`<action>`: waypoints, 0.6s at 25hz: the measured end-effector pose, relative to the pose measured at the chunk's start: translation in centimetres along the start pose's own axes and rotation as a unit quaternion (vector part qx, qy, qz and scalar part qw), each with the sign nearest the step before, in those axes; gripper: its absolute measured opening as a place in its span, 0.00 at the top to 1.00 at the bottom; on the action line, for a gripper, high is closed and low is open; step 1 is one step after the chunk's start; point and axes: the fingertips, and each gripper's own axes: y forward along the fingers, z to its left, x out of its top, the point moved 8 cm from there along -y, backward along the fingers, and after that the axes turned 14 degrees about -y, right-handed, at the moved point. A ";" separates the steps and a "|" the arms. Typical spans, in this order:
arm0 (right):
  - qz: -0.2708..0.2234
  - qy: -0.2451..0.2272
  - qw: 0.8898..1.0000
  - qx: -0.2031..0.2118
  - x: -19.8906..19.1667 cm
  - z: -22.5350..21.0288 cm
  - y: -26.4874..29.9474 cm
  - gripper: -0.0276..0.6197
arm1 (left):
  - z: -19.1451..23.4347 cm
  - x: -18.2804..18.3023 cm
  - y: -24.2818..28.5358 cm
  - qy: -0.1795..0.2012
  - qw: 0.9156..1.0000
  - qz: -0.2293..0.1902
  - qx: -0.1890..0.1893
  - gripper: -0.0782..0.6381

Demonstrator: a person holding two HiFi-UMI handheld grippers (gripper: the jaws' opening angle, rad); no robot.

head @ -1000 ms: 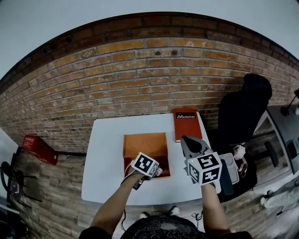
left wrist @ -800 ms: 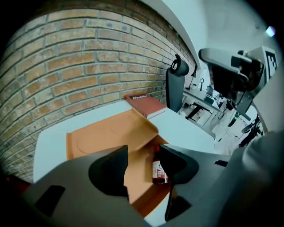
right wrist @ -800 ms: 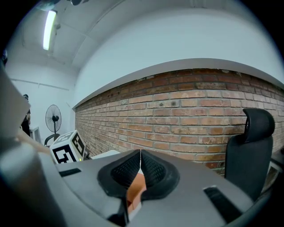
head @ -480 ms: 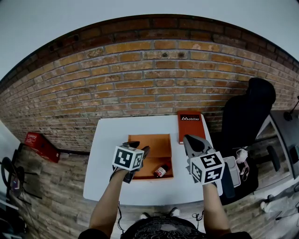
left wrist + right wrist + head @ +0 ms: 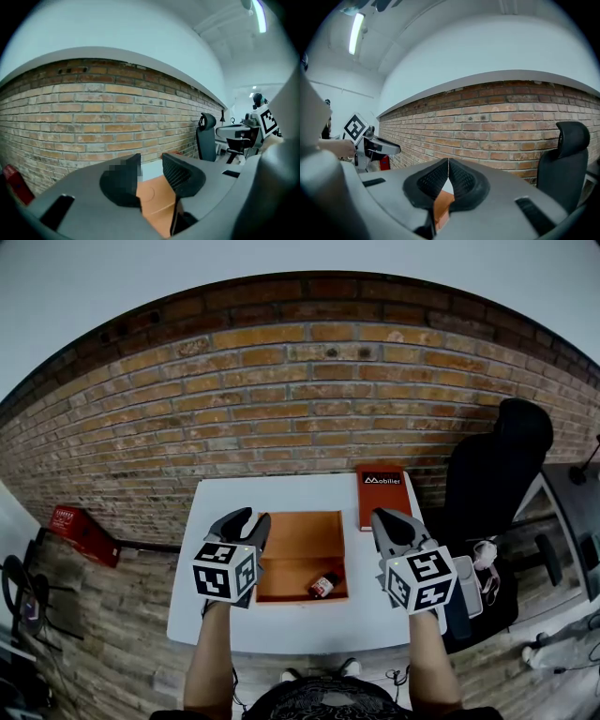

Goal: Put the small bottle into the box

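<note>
A small dark bottle (image 5: 323, 586) with a red-and-white label lies on its side in the front right corner of the open orange box (image 5: 300, 532) on the white table (image 5: 220, 498). My left gripper (image 5: 246, 521) hovers over the box's left edge; its jaws are closing with nothing between them, and the orange box (image 5: 154, 199) shows below them. My right gripper (image 5: 388, 526) hangs beside the box's right edge, shut and empty, its pads (image 5: 459, 179) meeting tip to tip.
The box's red lid (image 5: 381, 495) with white lettering lies flat at the table's back right. A brick wall rises behind the table. A black office chair (image 5: 492, 474) stands to the right, and a red case (image 5: 80, 531) sits on the floor at the left.
My left gripper let go of the bottle in the box's front right corner, then drew back to the left edge of the box. My right gripper barely moved.
</note>
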 end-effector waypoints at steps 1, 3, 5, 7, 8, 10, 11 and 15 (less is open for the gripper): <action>-0.002 0.000 1.000 -0.001 0.1 0.0 0.0 0.92 | 0.0 0.3 -0.5 0.001 1.000 -0.014 0.005 0.67; -0.005 -0.001 1.000 0.000 0.3 0.0 -0.2 0.92 | 0.1 0.7 -1.5 0.003 0.999 -0.043 0.017 0.71; -0.008 -0.001 1.000 0.003 0.4 0.0 -0.3 0.92 | 0.4 1.0 -2.3 0.002 0.997 -0.069 0.033 0.75; -0.011 0.002 1.000 0.004 0.5 -0.1 -0.5 0.92 | 0.8 1.1 -2.9 -0.004 0.995 -0.085 0.046 0.78; -0.013 0.005 1.000 0.004 0.5 -0.1 -0.6 0.92 | 1.0 1.2 -3.2 -0.007 0.995 -0.090 0.051 0.80; -0.015 0.011 1.000 0.003 0.5 -0.2 -0.6 0.93 | 1.3 1.2 -3.6 -0.010 0.993 -0.100 0.057 0.81; -0.016 0.012 1.000 0.002 0.5 -0.2 -0.7 0.93 | 1.4 1.2 -3.8 -0.009 0.993 -0.104 0.061 0.82; -0.019 0.012 1.000 0.000 0.5 -0.3 -0.8 0.93 | 1.6 1.0 -4.1 -0.007 0.992 -0.109 0.068 0.82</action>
